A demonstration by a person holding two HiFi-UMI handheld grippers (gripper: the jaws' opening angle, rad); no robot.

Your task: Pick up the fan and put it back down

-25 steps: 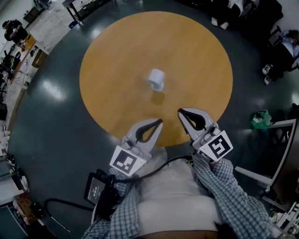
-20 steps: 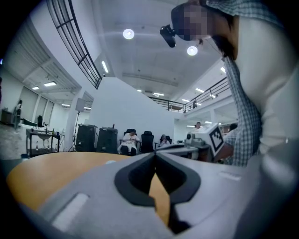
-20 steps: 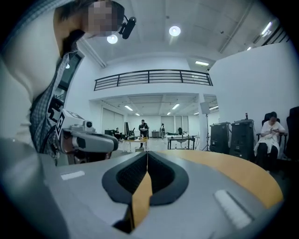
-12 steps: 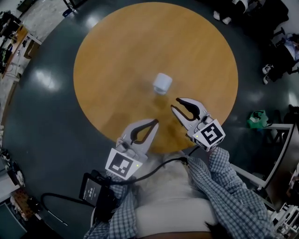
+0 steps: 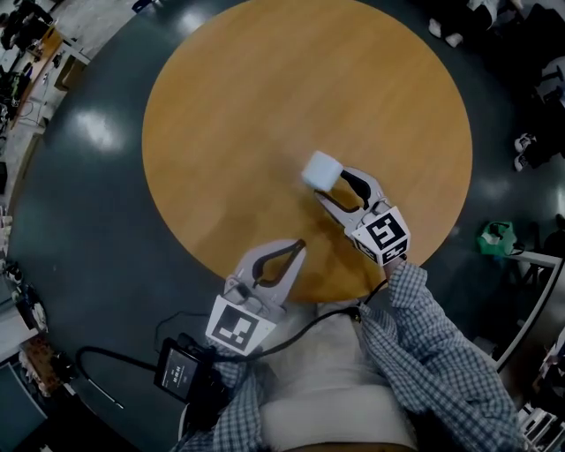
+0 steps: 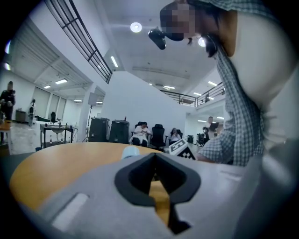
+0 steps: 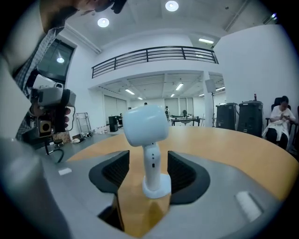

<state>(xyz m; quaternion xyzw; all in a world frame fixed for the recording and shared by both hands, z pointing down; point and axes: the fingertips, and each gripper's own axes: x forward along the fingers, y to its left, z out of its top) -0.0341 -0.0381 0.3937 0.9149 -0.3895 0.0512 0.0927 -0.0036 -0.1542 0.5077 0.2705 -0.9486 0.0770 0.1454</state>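
White fan (image 7: 145,128) stood untouched between just-opened jaws of right hand-held gripper (image 7: 149,175); left hand-held gripper (image 6: 156,161) clenched, empty. Off-centre closing could topple it.

Round wooden bench (image 5: 229,132) on dark glossy floor (image 5: 79,229). Green bag (image 5: 497,237) on floor right of bench. Black box (image 5: 179,371) with cable (image 5: 97,388) at lower left. Black cases (image 6: 108,130) and seated people (image 6: 141,133) beyond bench. Balcony railing (image 7: 154,53), ceiling lights (image 7: 171,6) overhead.
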